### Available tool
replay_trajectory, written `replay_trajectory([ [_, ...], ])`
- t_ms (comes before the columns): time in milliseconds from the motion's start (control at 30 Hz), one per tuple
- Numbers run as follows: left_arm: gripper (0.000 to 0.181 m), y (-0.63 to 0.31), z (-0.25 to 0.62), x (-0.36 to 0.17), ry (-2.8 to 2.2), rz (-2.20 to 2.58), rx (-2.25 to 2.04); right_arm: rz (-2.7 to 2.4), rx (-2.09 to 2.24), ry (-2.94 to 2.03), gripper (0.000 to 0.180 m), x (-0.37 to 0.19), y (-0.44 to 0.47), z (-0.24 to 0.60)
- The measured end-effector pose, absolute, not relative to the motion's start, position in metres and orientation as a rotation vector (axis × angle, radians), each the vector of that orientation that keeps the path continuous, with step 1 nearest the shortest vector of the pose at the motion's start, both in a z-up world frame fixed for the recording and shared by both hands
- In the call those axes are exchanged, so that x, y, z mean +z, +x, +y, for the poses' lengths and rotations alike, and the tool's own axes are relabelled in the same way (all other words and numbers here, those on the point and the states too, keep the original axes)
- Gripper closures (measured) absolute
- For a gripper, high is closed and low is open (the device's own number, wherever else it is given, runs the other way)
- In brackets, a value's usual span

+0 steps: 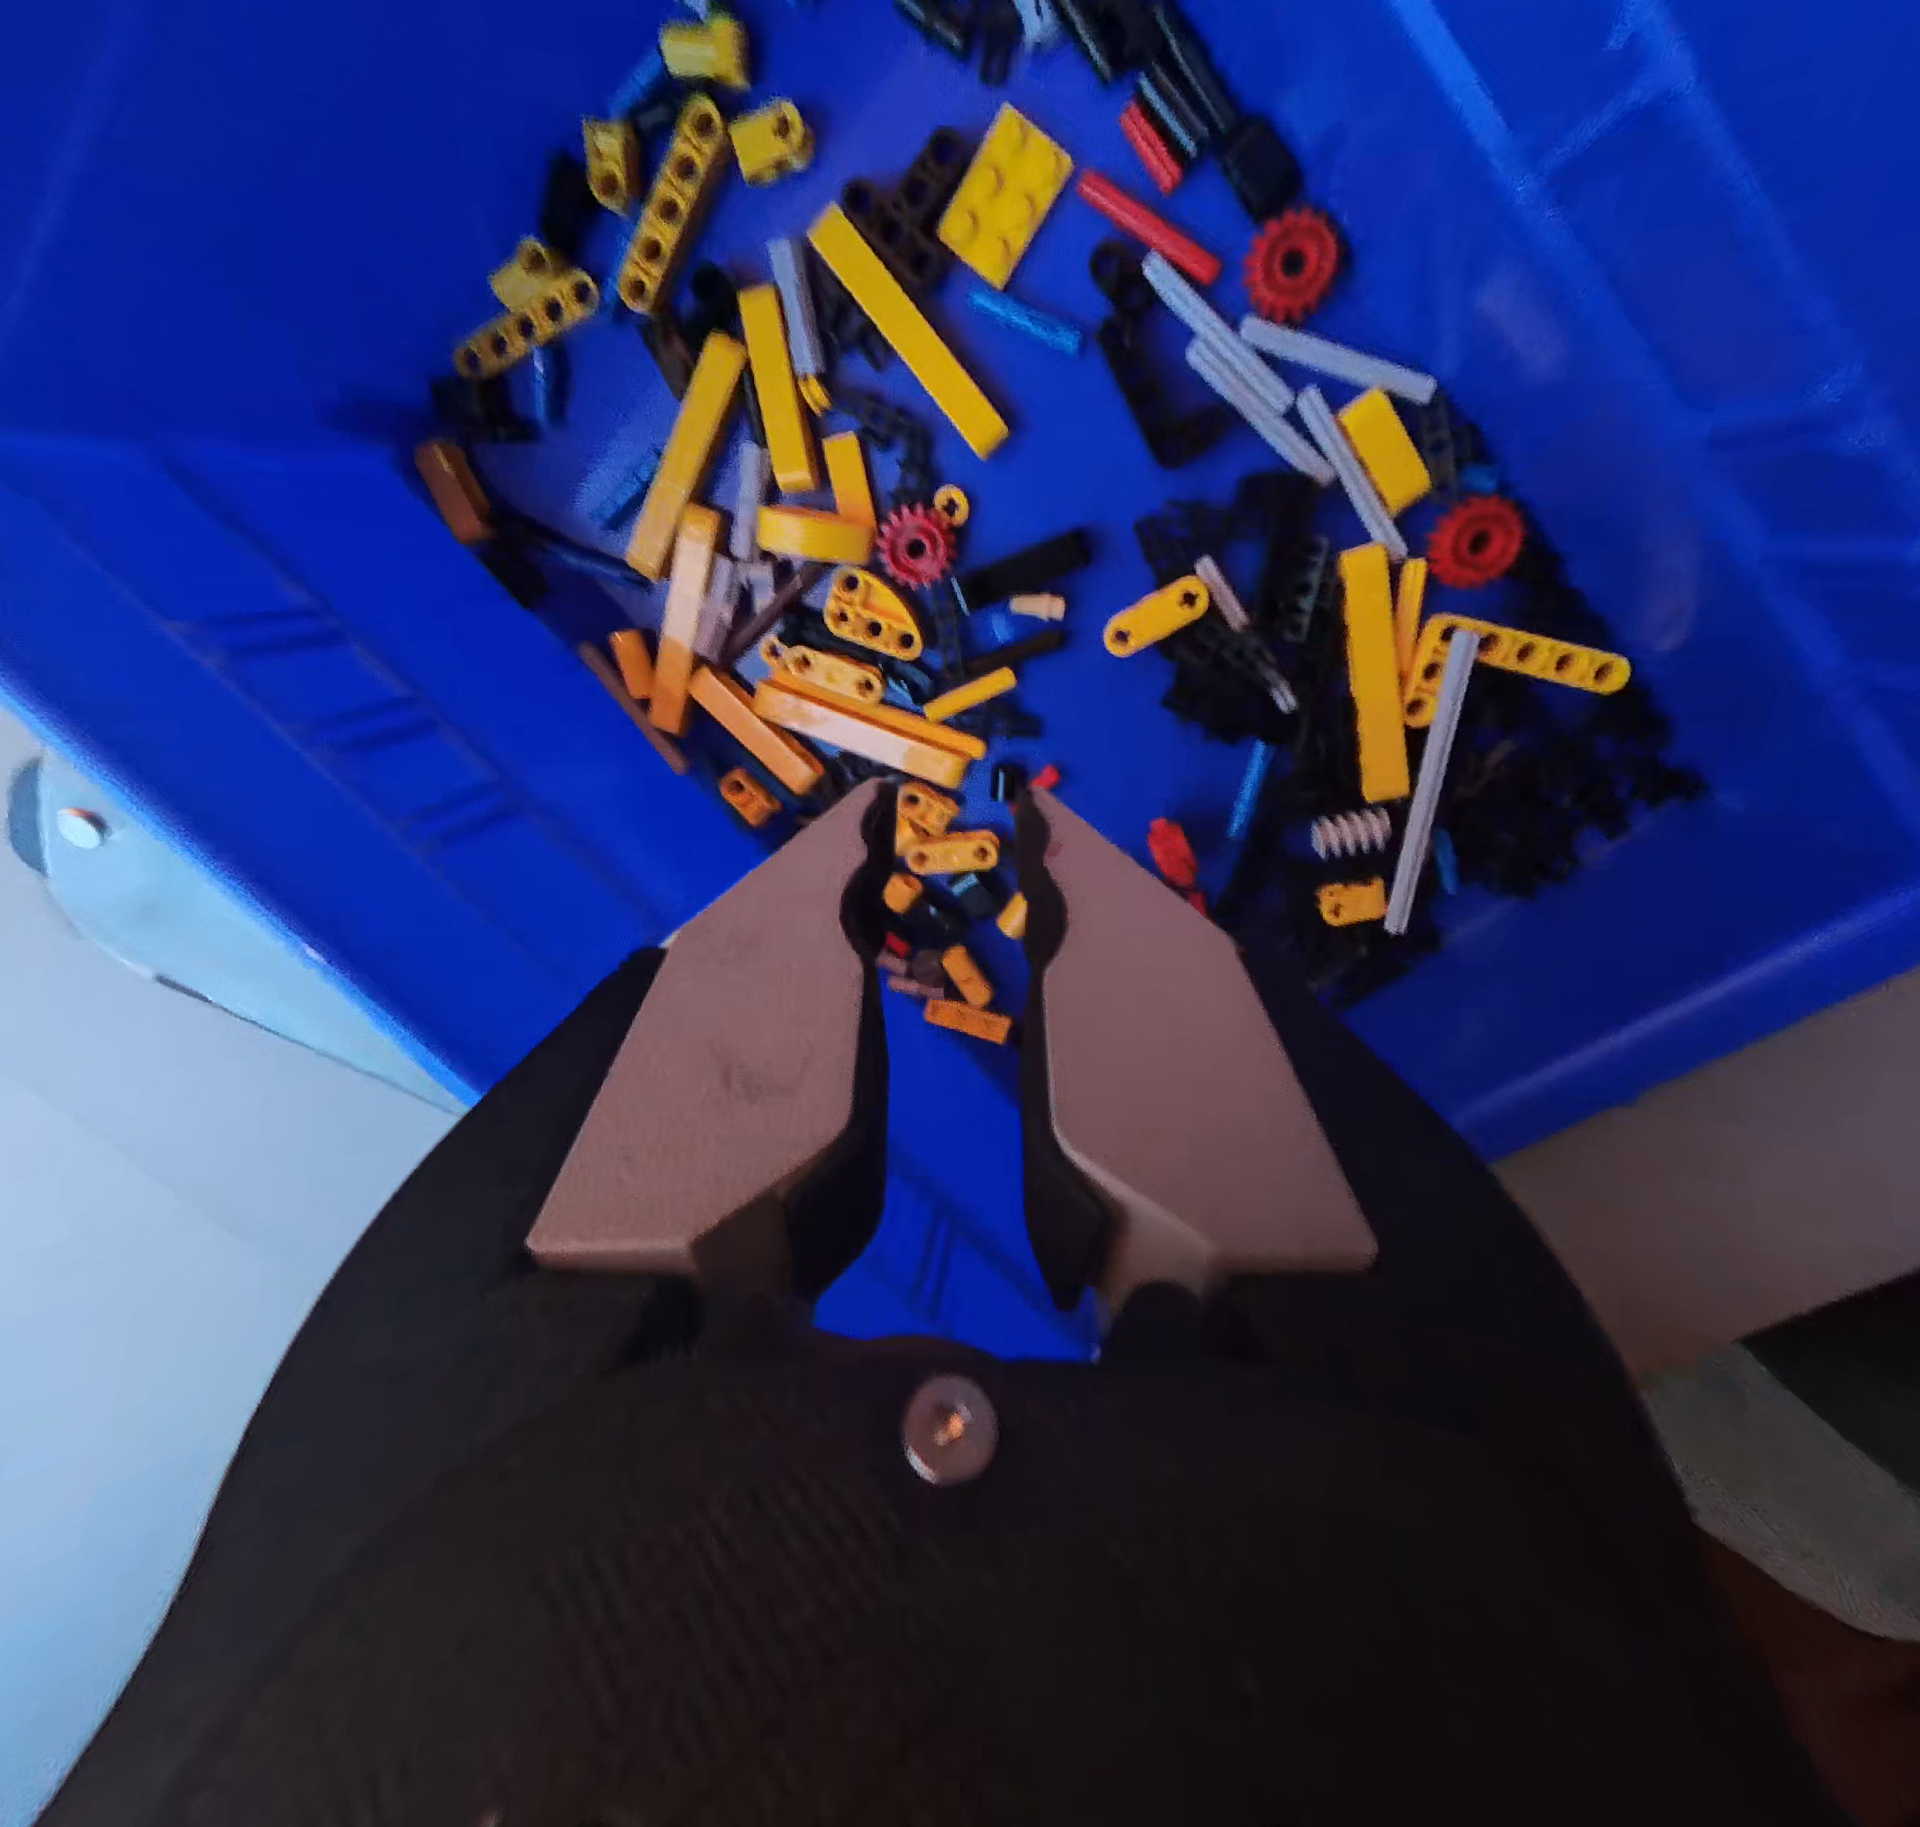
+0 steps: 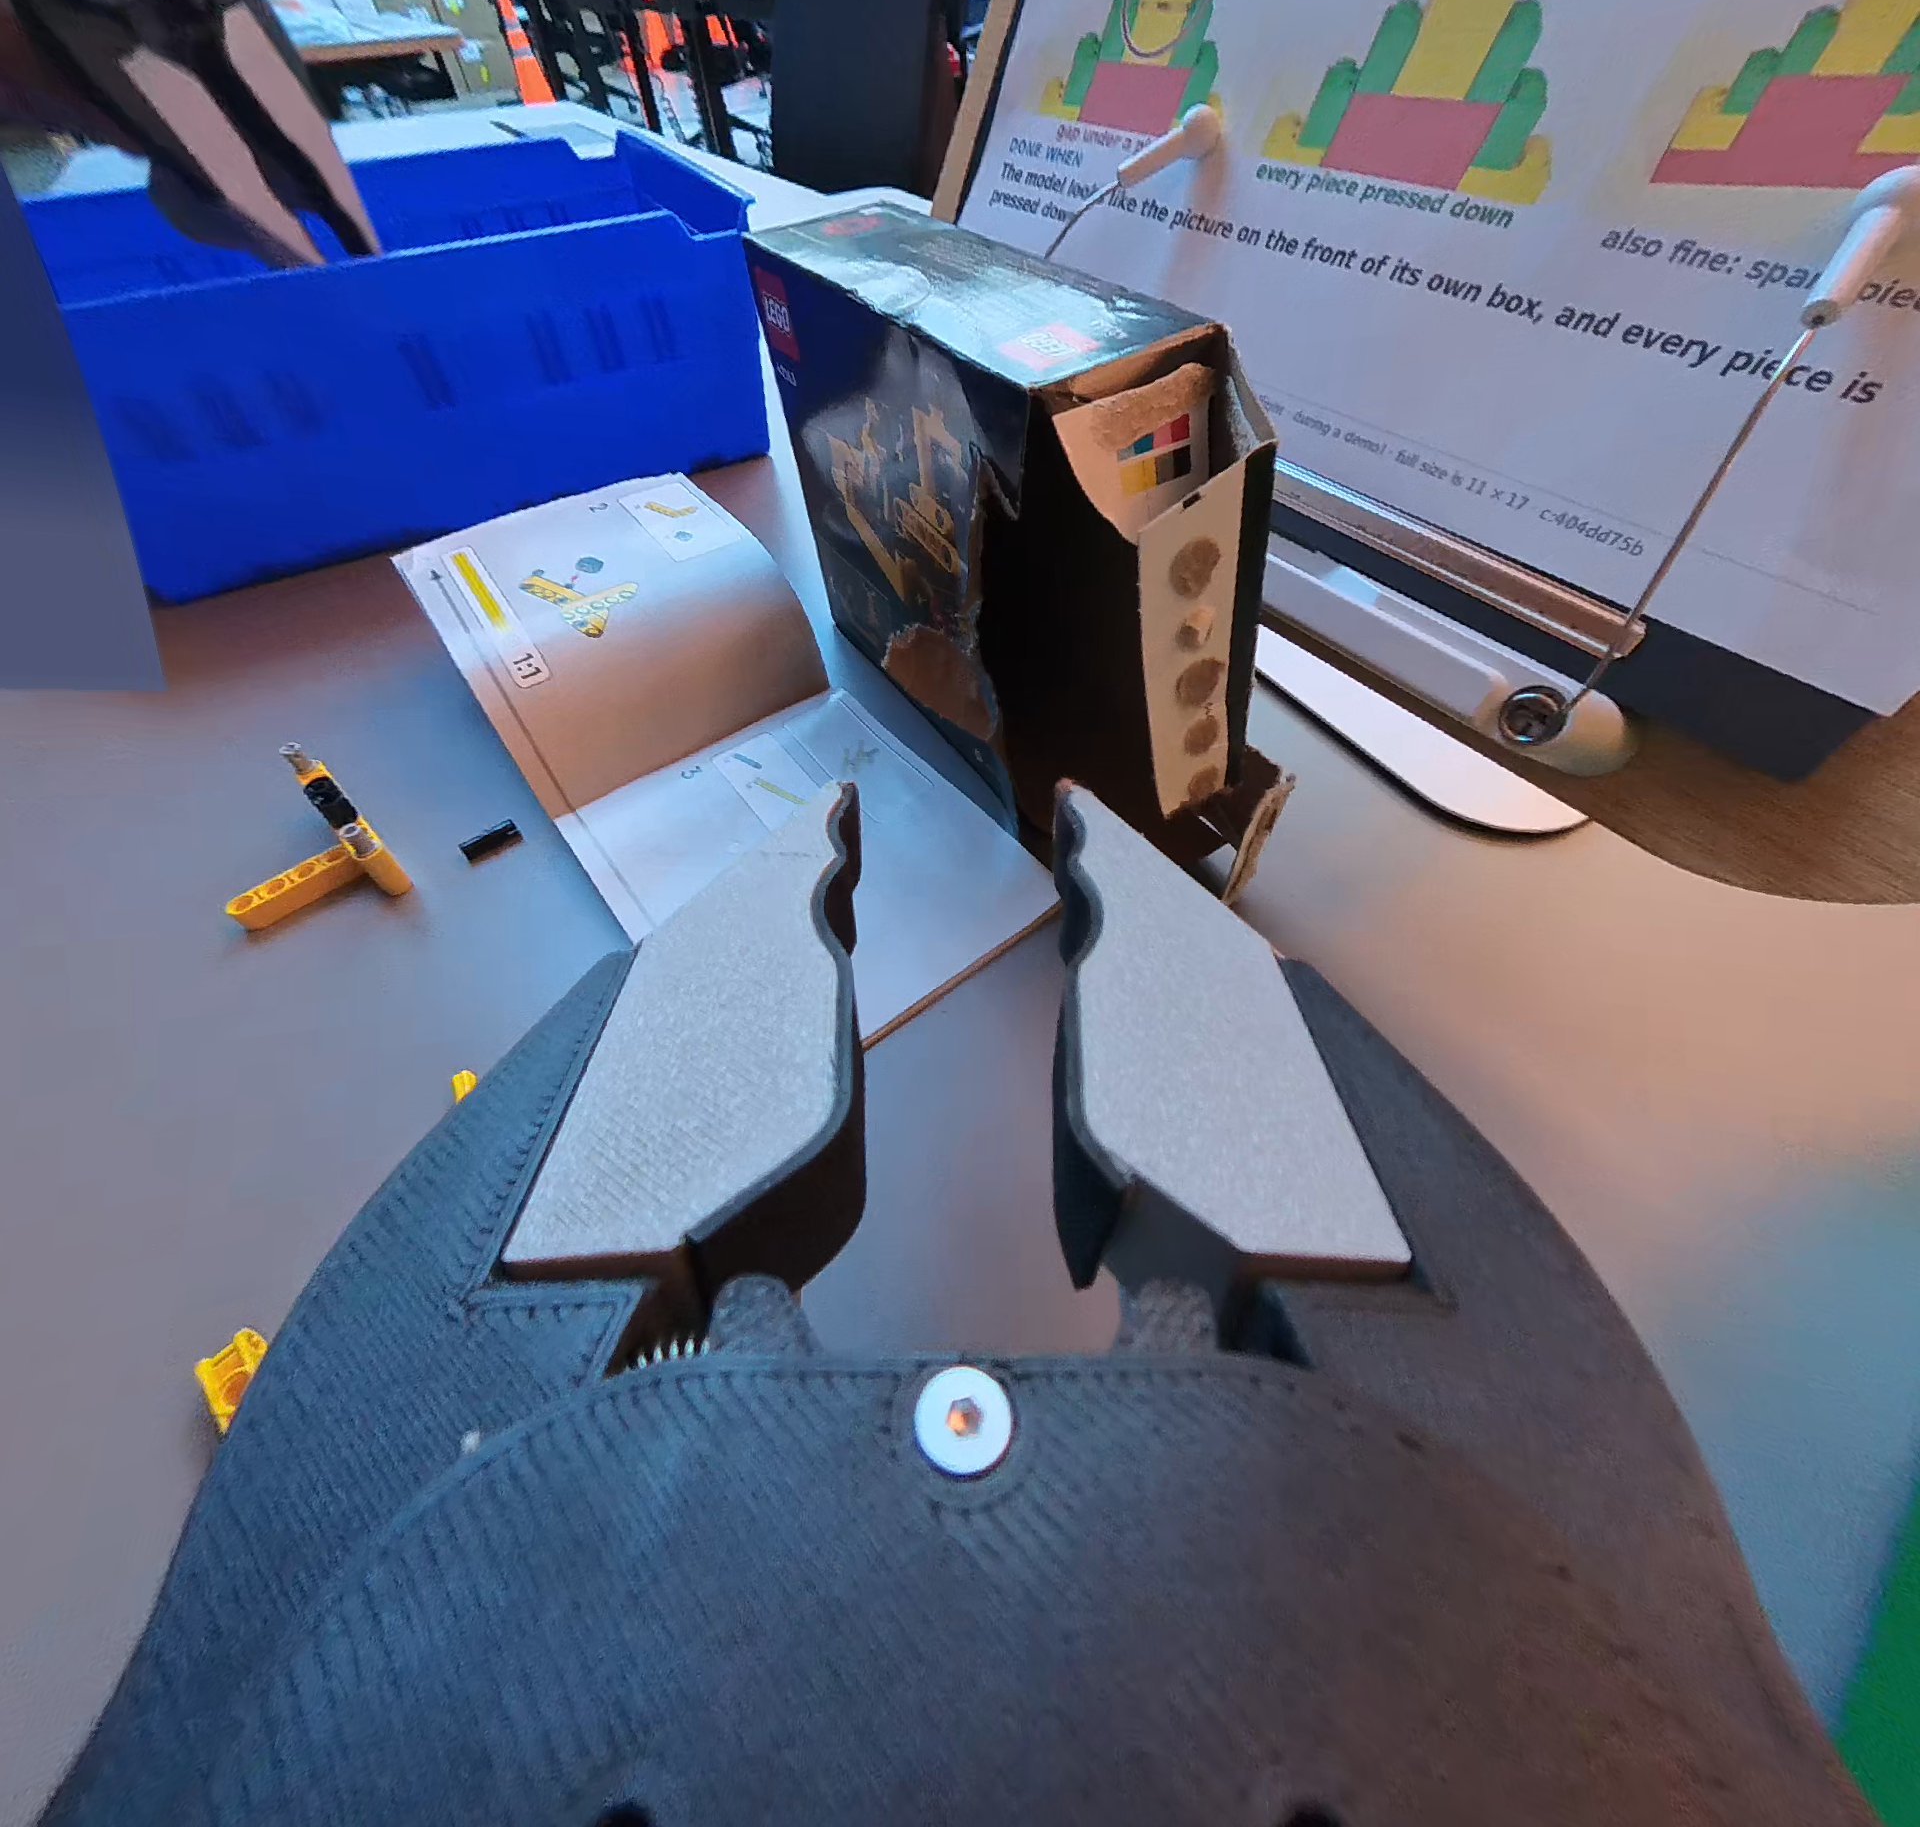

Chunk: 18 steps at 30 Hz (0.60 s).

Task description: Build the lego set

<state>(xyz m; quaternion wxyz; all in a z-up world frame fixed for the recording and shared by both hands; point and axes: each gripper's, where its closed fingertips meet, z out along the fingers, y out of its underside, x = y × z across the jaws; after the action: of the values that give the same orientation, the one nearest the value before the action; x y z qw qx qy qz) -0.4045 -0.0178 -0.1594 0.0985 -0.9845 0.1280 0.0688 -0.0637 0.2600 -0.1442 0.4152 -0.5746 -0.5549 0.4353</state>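
Observation:
My left gripper [image 1: 951, 801] is open and empty, reaching down into a blue bin [image 1: 312, 634] over a heap of yellow, black, grey and red Lego Technic pieces [image 1: 935, 530]. Small yellow pieces [image 1: 951, 850] lie between its fingertips. In the right wrist view the same gripper [image 2: 249, 167] hangs over the bin [image 2: 416, 375]. My right gripper [image 2: 956, 811] is open and empty above the table, pointing at the open instruction booklet [image 2: 644, 655]. A small yellow-and-black assembly [image 2: 322, 842] and a black pin [image 2: 488, 839] lie on the table to its left.
A torn, dark Lego box [image 2: 997, 510] stands behind the booklet. A printed sheet on a stand [image 2: 1507, 219] is at the right. Two small yellow pieces [image 2: 231, 1372] lie near the table's front left. Tables and orange cones stand far behind. Left tips to right tips: about 45 cm.

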Motion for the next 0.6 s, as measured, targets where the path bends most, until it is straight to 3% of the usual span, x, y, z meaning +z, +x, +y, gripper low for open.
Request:
replay_trajectory([
  [33, 0.165, -0.404, -0.026, -0.164, -2.941, 0.377, 0.219, -1.395, 1.1, -1.438, 0.146, -0.144, -0.064, 0.259],
  [300, 0.154, -0.403, -0.069, -0.198, -3.104, 0.305, 0.173, -1.42, 1.122, -1.41, 0.148, -0.142, -0.063, 0.253],
  [600, 0.162, -0.407, -0.066, -0.203, -3.115, 0.252, 0.155, -1.405, 1.134, -1.401, 0.15, -0.14, -0.062, 0.252],
])
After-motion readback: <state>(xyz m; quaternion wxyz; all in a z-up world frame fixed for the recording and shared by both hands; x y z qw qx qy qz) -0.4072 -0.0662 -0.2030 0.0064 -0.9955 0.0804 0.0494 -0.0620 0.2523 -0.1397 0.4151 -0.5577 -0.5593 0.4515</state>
